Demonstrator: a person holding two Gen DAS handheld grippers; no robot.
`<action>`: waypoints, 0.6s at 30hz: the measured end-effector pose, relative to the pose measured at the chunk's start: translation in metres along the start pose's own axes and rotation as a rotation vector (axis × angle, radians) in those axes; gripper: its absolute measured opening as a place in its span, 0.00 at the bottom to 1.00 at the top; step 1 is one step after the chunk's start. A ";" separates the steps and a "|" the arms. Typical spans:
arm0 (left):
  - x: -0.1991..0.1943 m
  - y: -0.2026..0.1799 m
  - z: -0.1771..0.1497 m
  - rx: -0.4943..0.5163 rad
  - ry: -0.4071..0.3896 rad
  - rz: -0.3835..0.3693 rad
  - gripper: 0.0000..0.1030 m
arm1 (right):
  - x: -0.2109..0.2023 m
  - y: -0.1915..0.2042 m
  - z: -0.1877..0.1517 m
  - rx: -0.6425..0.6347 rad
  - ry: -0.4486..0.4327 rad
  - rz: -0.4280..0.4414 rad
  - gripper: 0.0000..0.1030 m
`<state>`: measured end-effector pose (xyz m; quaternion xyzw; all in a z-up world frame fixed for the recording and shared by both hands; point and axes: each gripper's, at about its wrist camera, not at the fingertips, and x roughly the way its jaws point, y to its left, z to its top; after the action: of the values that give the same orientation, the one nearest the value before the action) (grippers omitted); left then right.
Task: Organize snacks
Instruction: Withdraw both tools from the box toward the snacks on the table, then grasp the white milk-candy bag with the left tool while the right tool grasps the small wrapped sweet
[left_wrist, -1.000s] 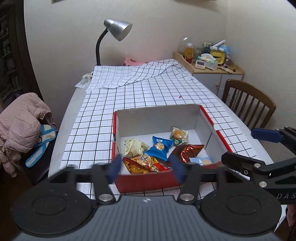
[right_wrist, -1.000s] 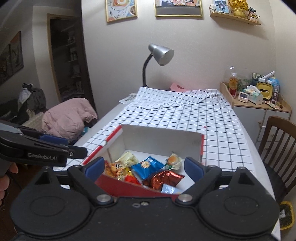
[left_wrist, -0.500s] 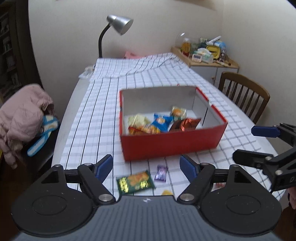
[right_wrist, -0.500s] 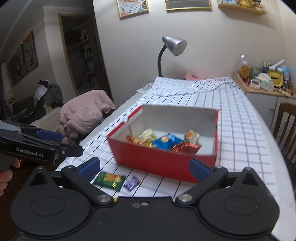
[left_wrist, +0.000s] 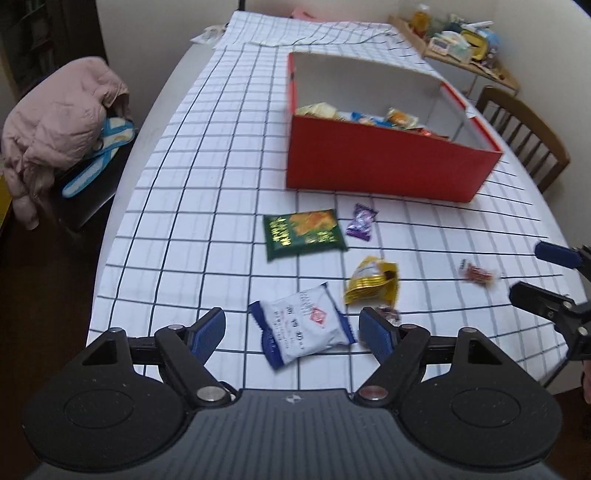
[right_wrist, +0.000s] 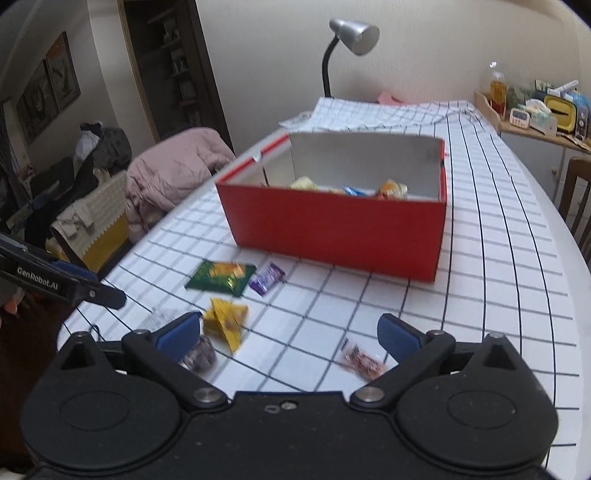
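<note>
The table (left_wrist: 192, 206), under a checked cloth, carries everything, and the red box (left_wrist: 384, 162) sits toward its far right part with several packets already lying inside. The rest of the snacks are loose on the cloth between the box and the near edge. Nearest the box lie the green packet (left_wrist: 304, 234) and, just beside it, the purple sweet (left_wrist: 361, 222). The yellow packet (left_wrist: 373, 280) sits closer in, and the white-and-blue packet (left_wrist: 304, 325) lies close to the near edge. The small red sweet (left_wrist: 476, 274) is off toward the right edge. The left gripper (left_wrist: 291, 330) hangs over the white-and-blue packet with its jaws apart and empty, having just widened a little. The packet lies skewed between them, so a careless close could pinch only a corner and let it slip — or catch the cloth with it. The right gripper (right_wrist: 288, 338) is spread wide and holds nothing, its jaws having just been opening. The red sweet lies just inside its right finger, so a close could shove it aside instead of catching it. A small dark sweet (right_wrist: 201, 356) by its left finger could be nudged toward the near edge — and the two grippers work close enough to bump each other.
</note>
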<state>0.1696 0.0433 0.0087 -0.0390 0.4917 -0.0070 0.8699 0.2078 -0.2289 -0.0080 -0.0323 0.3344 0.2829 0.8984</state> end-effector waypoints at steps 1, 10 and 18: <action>0.006 0.001 0.000 -0.014 0.015 -0.009 0.77 | 0.003 -0.002 -0.002 -0.007 0.008 -0.001 1.00; 0.062 0.000 0.005 -0.112 0.108 -0.044 0.77 | 0.036 -0.025 -0.015 -0.027 0.094 -0.064 0.96; 0.081 0.000 0.002 -0.163 0.151 -0.055 0.77 | 0.057 -0.040 -0.019 -0.038 0.145 -0.095 0.84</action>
<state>0.2130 0.0397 -0.0600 -0.1222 0.5537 0.0062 0.8237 0.2533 -0.2395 -0.0638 -0.0855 0.3913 0.2431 0.8834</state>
